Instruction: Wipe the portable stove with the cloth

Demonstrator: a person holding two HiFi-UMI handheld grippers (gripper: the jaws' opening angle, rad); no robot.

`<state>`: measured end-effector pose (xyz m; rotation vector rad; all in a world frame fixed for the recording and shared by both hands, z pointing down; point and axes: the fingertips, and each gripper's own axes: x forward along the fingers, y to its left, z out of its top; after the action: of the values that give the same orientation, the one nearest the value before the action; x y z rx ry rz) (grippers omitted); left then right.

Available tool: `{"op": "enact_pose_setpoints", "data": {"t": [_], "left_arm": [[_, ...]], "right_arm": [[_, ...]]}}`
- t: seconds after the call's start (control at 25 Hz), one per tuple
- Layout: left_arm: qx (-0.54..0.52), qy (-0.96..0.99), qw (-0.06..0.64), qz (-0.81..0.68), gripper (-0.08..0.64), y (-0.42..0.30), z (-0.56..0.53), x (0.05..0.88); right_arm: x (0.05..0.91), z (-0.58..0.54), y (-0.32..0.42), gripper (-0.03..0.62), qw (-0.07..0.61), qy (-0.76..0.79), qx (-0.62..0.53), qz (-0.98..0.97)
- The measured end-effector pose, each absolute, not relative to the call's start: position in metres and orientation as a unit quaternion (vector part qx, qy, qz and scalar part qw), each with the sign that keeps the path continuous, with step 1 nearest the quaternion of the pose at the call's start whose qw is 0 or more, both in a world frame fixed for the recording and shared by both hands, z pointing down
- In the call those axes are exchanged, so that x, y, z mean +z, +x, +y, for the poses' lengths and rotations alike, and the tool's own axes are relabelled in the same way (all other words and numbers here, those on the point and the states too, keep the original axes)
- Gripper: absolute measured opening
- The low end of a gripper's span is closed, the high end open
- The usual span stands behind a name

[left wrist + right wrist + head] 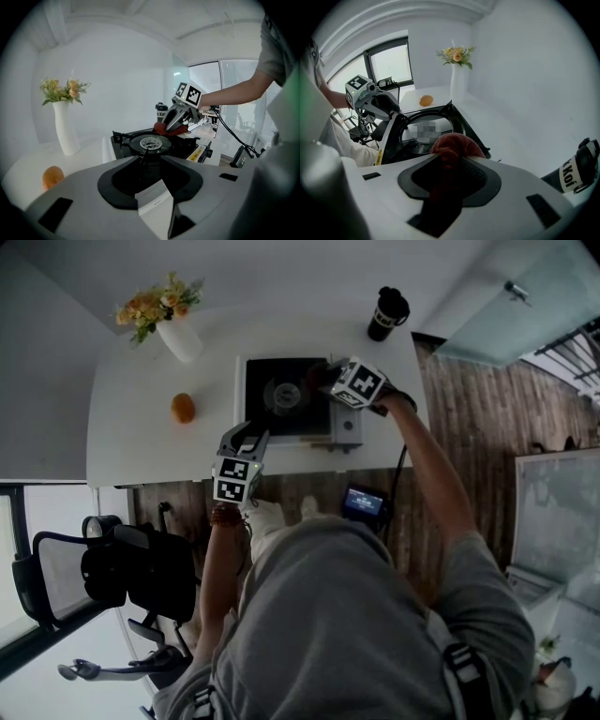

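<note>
While the left gripper (151,180) had its fingers clamped on the stove's (272,420) edge, the right gripper (451,171) had its fingers pinching the cloth (455,143) at the far corner, mid-wipe; a pressed sweep across the top seemed next.

The portable stove (151,143) is gripped by its pale edge between the left gripper's (150,160) 2 jaws. Beyond the burner, a red cloth (182,131) is held against the stove under the right gripper (171,127).

The left tool (247,435) is closed on the stove (267,371) corner; the right arm is stretched out, its tool (322,380) clamped on the cloth (457,144).
</note>
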<state>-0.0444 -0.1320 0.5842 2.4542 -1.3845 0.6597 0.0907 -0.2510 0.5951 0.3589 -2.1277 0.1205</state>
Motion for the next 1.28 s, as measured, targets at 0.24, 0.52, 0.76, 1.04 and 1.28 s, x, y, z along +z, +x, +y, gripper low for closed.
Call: {"op": "enact_pose_setpoints", "data": {"t": [0.24, 0.52, 0.76, 1.04, 1.28], "left_arm": [[0.227, 0.84, 0.121, -0.478, 0.155, -0.046, -0.134, 0.584], [0.228, 0.84, 0.12, -0.478, 0.155, -0.045, -0.133, 0.585], [0.229, 0.839, 0.119, -0.479, 0.153, -0.046, -0.134, 0.585], [0.23, 0.838, 0.12, -0.48, 0.15, -0.047, -0.133, 0.586], [0.231, 0.837, 0.121, -0.48, 0.15, -0.047, -0.133, 0.586]], "right_arm": [[0.598, -0.236, 0.091, 0.132, 0.462, 0.14, 0.059, -0.874], [0.598, -0.213, 0.09, 0.127, 0.458, 0.131, 0.055, -0.878], [0.598, -0.194, 0.09, 0.124, 0.455, 0.122, 0.058, -0.88], [0.599, -0.175, 0.092, 0.121, 0.447, 0.118, 0.065, -0.884], [0.594, -0.168, 0.092, 0.12, 0.435, 0.124, 0.073, -0.889]]}}
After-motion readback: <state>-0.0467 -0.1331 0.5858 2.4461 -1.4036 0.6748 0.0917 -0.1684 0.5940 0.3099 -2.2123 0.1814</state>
